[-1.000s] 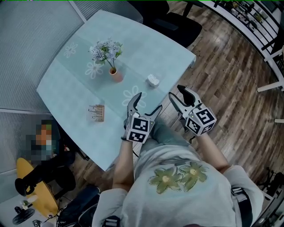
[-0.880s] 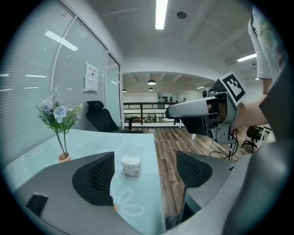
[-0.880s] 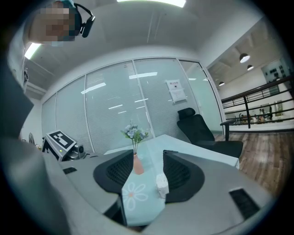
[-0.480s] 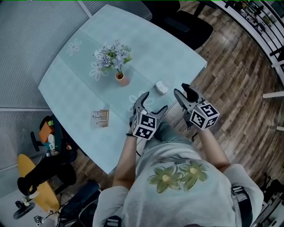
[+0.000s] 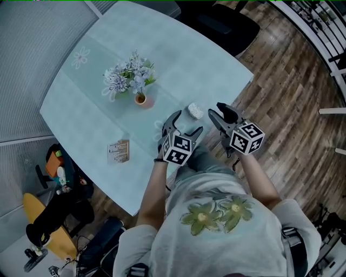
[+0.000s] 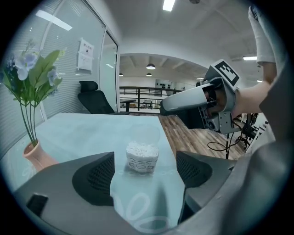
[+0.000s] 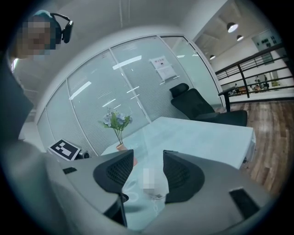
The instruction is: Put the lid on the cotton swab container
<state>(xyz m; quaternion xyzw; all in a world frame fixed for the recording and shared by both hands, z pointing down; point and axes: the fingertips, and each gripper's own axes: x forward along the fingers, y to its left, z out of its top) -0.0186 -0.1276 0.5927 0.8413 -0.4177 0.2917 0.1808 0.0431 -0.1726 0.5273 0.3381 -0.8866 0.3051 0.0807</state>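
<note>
1. The tabletop (image 5: 108,65) is carrying a flower vase (image 5: 141,99);
2. The left gripper (image 5: 186,123) is hovering with jaws spread wide, gripping nothing;
3. The right gripper (image 5: 216,111) is hovering alongside, jaws partly apart, likewise empty;
4. The cotton swab container (image 5: 195,111) is standing upright near the tabletop edge, just ahead of both grippers.

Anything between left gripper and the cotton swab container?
Nothing: only bare table lies between the open left gripper and the cotton swab container, per the left gripper view.

Before me: pale blue table (image 5: 178,59) | floor (image 5: 292,70): dark wood planks | black office chair (image 6: 93,97) beside glass wall (image 7: 101,87) | ceiling lights (image 6: 169,4) lit | black railing (image 7: 250,75) beyond
</note>
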